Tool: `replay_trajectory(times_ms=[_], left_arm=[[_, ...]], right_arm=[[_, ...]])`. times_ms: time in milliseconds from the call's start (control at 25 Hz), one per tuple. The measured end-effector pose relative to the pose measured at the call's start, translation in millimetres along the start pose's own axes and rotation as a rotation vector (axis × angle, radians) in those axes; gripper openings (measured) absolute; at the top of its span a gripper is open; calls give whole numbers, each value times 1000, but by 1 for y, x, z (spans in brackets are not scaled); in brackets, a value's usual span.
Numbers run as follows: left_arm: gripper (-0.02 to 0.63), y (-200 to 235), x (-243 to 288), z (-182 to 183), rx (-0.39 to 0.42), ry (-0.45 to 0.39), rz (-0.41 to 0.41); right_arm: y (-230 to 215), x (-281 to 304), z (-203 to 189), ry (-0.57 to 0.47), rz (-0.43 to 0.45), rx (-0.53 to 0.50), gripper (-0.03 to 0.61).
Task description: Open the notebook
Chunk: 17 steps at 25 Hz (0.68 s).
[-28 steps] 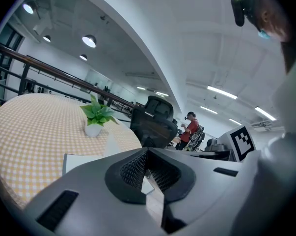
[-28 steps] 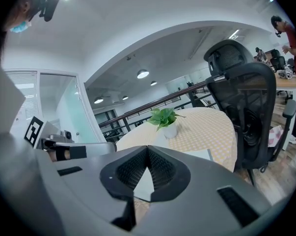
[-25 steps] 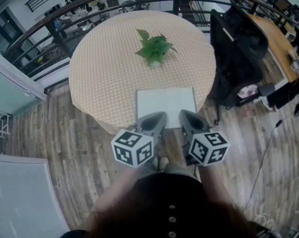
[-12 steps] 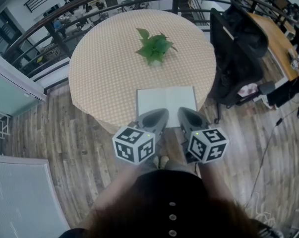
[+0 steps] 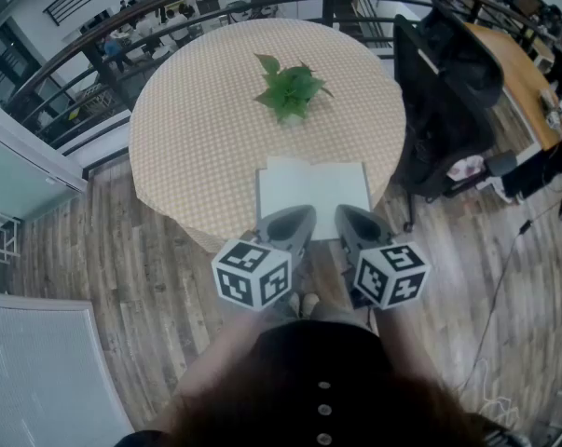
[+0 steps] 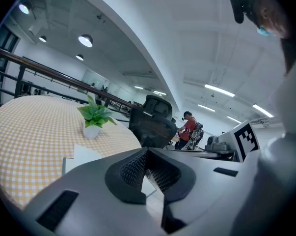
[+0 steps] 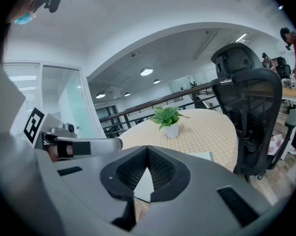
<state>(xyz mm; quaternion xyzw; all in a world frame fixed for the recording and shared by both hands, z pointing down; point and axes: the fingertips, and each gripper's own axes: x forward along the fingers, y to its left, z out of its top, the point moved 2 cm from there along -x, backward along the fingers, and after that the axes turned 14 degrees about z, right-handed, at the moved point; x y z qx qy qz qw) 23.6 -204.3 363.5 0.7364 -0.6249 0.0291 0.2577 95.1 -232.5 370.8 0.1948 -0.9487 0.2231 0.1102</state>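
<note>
Head view: notebook (image 5: 313, 189) open and flat at the near edge of the round counter (image 5: 197, 119), white pages up, one leaf on the left half lifted a little. Left gripper (image 5: 304, 214) and right gripper (image 5: 346, 214) side by side just off that same edge, marker cubes toward the person, tips over the notebook's near margin, left at the left page, right at the right page. Contact with the paper impossible to tell. Left gripper view: jaws closed tip to tip, nothing between them, notebook low and to the left beyond them. Right gripper view: jaws likewise pressed together and empty, a white page showing below the tips. Potted plant (image 5: 288, 89) past the notebook, toward the counter's middle. Black office chair (image 5: 444, 101) off the counter's right edge.
</note>
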Motion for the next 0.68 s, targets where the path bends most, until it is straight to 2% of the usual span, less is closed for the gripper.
replay_trajectory(times_ms=[680], left_arm=[[9,-5,2,-11,-2,30,-8]], right_arm=[[2,-4,-3,7,1,4,11]])
